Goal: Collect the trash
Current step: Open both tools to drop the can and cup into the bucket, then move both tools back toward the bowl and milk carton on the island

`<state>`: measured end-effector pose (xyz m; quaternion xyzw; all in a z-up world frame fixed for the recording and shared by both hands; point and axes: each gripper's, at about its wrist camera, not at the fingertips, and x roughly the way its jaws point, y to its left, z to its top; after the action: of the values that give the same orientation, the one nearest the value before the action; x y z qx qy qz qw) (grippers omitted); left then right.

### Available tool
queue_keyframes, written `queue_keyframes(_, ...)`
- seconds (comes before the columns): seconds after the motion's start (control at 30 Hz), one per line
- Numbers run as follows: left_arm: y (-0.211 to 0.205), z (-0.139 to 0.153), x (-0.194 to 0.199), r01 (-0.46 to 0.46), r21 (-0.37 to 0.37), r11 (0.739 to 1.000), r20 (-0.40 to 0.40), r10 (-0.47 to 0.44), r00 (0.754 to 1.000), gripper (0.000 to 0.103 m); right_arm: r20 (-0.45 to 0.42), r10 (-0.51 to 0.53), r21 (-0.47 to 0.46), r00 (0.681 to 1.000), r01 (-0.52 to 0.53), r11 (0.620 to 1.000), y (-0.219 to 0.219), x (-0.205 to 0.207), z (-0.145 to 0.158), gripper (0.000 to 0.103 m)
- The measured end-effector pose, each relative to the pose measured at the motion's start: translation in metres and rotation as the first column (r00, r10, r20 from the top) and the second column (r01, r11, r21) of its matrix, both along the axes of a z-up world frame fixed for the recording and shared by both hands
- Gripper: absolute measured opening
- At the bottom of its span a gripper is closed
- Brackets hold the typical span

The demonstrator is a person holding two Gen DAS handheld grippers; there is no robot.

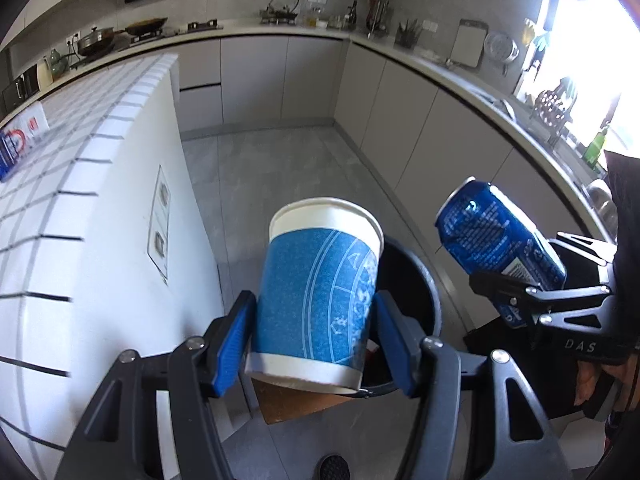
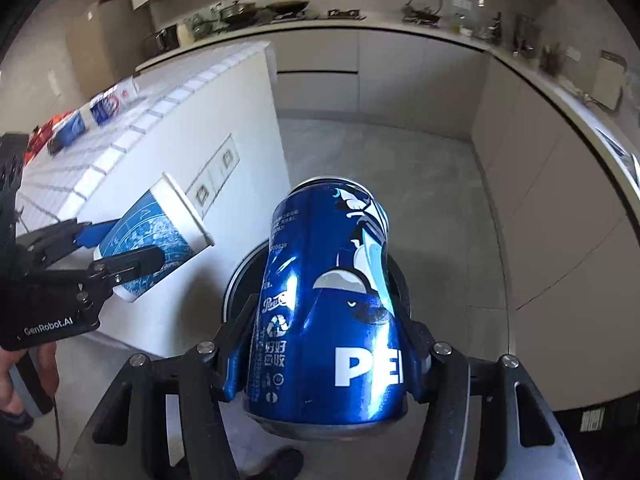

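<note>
My left gripper (image 1: pixel 312 332) is shut on a blue and white paper cup (image 1: pixel 320 292), held above the black trash bin (image 1: pixel 424 288) on the floor. My right gripper (image 2: pixel 328 348) is shut on a dented blue Pepsi can (image 2: pixel 328 312), held over the same bin (image 2: pixel 236 280). In the left wrist view the can (image 1: pixel 496 240) and right gripper (image 1: pixel 532 300) show at the right. In the right wrist view the cup (image 2: pixel 156 236) and left gripper (image 2: pixel 116 248) show at the left.
A white tiled island (image 1: pixel 80 184) stands to the left, with several packets (image 2: pixel 80 120) on top. Grey cabinets (image 1: pixel 400 120) and a cluttered counter run along the back and right. A brown cardboard piece (image 1: pixel 296 404) lies by the bin. Grey floor lies beyond.
</note>
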<state>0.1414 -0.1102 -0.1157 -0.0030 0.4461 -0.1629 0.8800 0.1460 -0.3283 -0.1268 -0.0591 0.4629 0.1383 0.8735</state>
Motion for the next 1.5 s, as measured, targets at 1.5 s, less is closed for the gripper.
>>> queue_keyframes(1.5,-0.016,-0.018,-0.002,-0.146,0.086,0.985,0.044,0.143,0.989,0.089,0.092,0.134,-0.142,0.987,-0.120,0.983,-0.002,0.034,-0.046,0.103)
